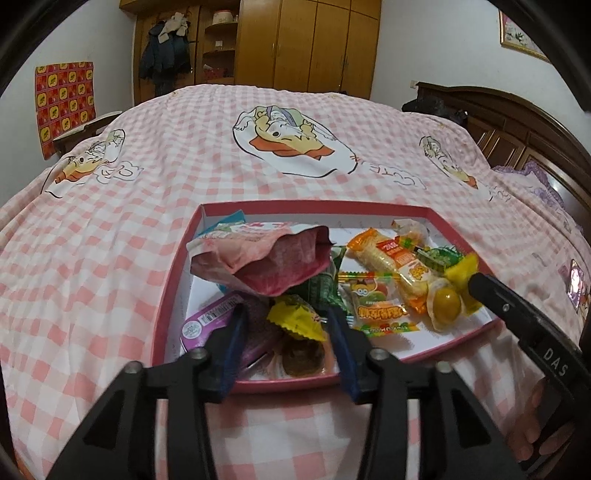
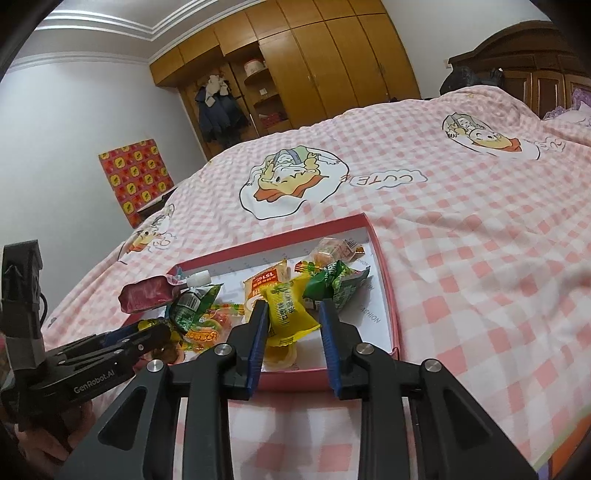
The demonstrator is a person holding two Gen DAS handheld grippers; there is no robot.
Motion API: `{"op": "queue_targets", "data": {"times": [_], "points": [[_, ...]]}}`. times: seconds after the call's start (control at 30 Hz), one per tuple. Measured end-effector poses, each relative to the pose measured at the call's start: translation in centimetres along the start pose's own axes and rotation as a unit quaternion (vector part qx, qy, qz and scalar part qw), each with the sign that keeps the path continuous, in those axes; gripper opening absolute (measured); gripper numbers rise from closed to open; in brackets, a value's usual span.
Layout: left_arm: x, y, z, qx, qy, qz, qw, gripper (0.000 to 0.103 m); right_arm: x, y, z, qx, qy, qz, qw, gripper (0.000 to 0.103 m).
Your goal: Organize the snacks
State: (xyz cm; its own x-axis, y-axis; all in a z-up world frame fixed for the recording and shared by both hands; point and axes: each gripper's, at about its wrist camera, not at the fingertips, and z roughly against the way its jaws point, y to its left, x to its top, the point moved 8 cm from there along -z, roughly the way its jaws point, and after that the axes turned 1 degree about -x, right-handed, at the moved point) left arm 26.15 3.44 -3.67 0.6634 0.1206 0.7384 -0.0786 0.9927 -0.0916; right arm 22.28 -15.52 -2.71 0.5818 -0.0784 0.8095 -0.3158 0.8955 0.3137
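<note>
We see both grippers' jaws apart over the box (image 1: 424, 352): left gripper (image 1: 286, 321) straddling a yellow packet (image 1: 295, 319), right gripper (image 2: 293, 317) straddling another packet (image 2: 290, 314). Closing now may snag neighbouring wrappers.

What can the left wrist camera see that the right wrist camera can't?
Only the left wrist view shows the purple packet by the left gripper's fingers, and a framed picture on the wall. Only the right wrist view shows the white ceiling moulding and the yellow packet between the right gripper's fingers. Both show the red box of snacks, the checked bedspread and the wooden wardrobe.
</note>
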Motion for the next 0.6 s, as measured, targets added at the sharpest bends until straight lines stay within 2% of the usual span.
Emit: {"op": "queue_targets", "data": {"times": [0.13,0.2,0.4,0.47,0.53,0.6], "points": [[-0.1,-0.2,0.0,0.003,0.000,-0.009,1.0000,0.060,-0.1,0.5,-0.2,-0.003,0.003,0.012,1.000,0.037],[-0.2,-0.2,0.3,0.005,0.001,-0.006,1.0000,0.070,-0.2,0.8,-0.2,0.004,0.004,0.018,1.000,0.043],[0.1,-0.7,3.1,0.006,-0.019,-0.013,0.9997,0.073,-0.4,1.6,1.2,0.018,0.000,0.018,1.000,0.055],[0.2,-0.7,4.6,0.001,-0.031,-0.009,0.9995,0.079,-0.6,2.1,2.1,0.033,0.001,0.007,0.999,0.060],[-0.2,-0.6,5.9,-0.006,-0.041,0.003,0.9991,0.082,-1.3,2.6,3.2,0.022,-0.001,0.015,1.000,0.068],[-1.2,-0.2,7.2,-0.012,-0.057,0.013,0.9982,0.085,-2.5,3.0,4.3,0.003,0.001,0.026,1.000,0.072]]}}
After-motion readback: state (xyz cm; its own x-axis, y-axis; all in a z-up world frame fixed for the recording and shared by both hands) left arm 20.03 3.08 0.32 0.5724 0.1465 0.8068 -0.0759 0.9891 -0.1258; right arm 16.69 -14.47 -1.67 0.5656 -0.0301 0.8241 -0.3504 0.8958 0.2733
